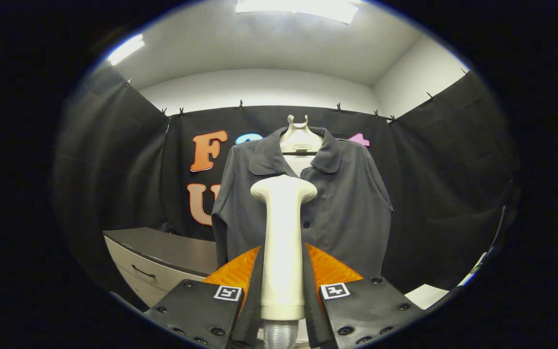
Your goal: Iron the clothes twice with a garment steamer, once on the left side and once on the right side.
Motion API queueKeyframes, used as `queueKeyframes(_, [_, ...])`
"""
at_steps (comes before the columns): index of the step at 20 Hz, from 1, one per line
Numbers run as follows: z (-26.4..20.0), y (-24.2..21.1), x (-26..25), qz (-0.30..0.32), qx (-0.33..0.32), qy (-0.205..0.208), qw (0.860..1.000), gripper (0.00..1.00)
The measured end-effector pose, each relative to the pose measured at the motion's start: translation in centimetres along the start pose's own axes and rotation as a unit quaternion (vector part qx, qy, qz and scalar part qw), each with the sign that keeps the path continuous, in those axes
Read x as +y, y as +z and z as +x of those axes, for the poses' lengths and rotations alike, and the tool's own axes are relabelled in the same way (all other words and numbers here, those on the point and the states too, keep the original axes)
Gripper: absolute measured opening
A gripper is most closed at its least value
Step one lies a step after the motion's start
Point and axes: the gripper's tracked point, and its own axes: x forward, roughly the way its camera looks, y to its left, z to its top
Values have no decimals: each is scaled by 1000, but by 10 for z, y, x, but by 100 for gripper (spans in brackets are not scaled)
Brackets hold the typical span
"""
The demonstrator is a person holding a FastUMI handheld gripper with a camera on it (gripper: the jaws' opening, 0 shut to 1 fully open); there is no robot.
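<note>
A dark grey buttoned shirt point(351, 203) hangs on a pale hanger point(300, 140) against the booth's black wall, facing me. My gripper point(283, 271) is shut on the cream handle of the garment steamer point(283, 232), both fingers pressing its sides. The steamer stands upright between the fingers, its wide head level with the shirt's chest and just left of the button line. The head hides part of the shirt's front, so I cannot tell whether it touches the cloth.
A grey cabinet point(162, 257) with a drawer handle stands low to the left of the shirt. A white surface edge point(426, 294) shows low on the right. Black cloth walls close the booth on three sides.
</note>
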Motion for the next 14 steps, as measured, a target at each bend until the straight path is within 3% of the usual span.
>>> queueKeyframes(14, [49,-25,6,-4,3,-12,1000,45])
